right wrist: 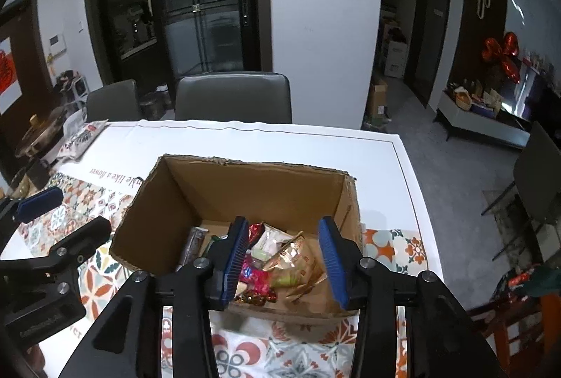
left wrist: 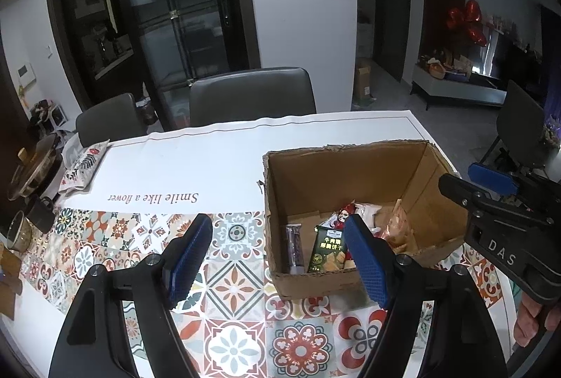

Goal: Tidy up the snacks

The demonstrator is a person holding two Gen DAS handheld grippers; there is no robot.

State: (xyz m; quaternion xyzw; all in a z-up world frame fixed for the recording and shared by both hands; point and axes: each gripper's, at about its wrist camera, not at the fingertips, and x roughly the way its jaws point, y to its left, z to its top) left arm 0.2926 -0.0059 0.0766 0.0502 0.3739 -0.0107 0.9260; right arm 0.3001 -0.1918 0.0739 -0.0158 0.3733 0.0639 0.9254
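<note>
An open cardboard box (left wrist: 350,167) stands on the patterned tablecloth; it also shows in the right wrist view (right wrist: 245,189). Inside lie several snack packets: a green biscuit pack (left wrist: 328,250), a dark bar (left wrist: 294,246), a golden crinkly pack (right wrist: 292,255) and a pink pack (right wrist: 254,276). My left gripper (left wrist: 280,259) is open and empty, low over the cloth at the box's front left corner. My right gripper (right wrist: 284,259) is open and empty, just above the box's near edge, over the snacks. The right gripper also shows in the left wrist view (left wrist: 498,199).
A floral pouch (left wrist: 82,167) lies at the table's far left, beside a pot (left wrist: 33,167) and dark mugs (left wrist: 40,213). Two grey chairs (left wrist: 252,96) stand behind the table. The table's right edge (right wrist: 410,189) drops to the floor; another chair (right wrist: 536,174) stands there.
</note>
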